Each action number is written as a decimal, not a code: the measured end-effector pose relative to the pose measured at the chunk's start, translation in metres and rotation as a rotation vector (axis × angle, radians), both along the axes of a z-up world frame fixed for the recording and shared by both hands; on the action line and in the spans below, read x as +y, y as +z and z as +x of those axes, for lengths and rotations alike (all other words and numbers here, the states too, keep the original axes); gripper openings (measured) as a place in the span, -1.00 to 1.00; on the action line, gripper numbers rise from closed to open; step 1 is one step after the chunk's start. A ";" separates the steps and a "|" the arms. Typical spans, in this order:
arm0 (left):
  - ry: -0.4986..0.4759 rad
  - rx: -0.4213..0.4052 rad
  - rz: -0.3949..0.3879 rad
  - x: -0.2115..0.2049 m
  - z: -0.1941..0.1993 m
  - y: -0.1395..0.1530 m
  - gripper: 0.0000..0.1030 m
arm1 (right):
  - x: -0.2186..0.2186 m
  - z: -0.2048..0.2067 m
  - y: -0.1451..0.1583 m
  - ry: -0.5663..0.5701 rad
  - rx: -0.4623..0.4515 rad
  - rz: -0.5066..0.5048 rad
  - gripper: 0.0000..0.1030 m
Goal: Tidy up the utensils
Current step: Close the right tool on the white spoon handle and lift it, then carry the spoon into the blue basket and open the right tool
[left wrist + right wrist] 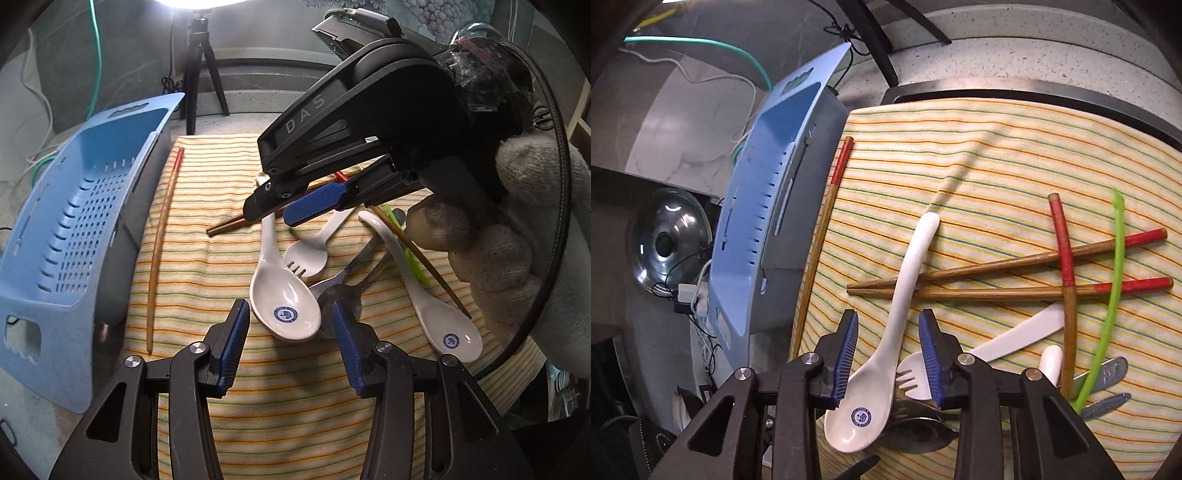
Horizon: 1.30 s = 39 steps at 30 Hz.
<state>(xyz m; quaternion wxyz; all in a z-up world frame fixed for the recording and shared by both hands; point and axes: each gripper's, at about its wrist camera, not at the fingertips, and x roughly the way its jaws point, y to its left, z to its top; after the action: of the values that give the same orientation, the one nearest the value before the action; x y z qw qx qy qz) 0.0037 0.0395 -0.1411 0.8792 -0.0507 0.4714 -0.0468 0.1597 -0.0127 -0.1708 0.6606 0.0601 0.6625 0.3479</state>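
Both tools hang over utensils scattered on a striped cloth (280, 417) on the tabletop. The left tool (288, 325) stands partly open around a white spoon's (284, 295) bowl, not pressing it. The right tool (888, 332) straddles that spoon's handle, pads apart from it. A blue basket (55, 240) stands beside the cloth.

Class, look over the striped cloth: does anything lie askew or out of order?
Yes. The utensils lie in a crossed heap: a white soup spoon rests over two wooden chopsticks, and a third chopstick and a green stick cross them. The blue basket looks empty.
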 end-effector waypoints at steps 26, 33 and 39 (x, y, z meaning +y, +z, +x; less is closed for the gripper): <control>-0.003 -0.046 -0.064 0.011 -0.012 0.008 -0.24 | -0.001 -0.002 0.008 -0.070 0.033 0.017 -0.80; 0.028 -0.112 -0.069 0.034 -0.018 0.036 -0.24 | 0.021 -0.004 0.044 -0.048 -0.009 0.068 -0.80; 0.064 -0.154 -0.049 0.067 -0.016 0.050 -0.24 | 0.059 -0.002 0.065 -0.014 -0.040 0.113 -0.81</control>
<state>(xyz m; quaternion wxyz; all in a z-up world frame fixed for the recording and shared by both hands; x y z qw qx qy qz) -0.0122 0.1068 -0.0914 0.9124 -0.0837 0.3992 -0.0339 0.1578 0.0462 -0.1055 0.6717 0.0948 0.6280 0.3813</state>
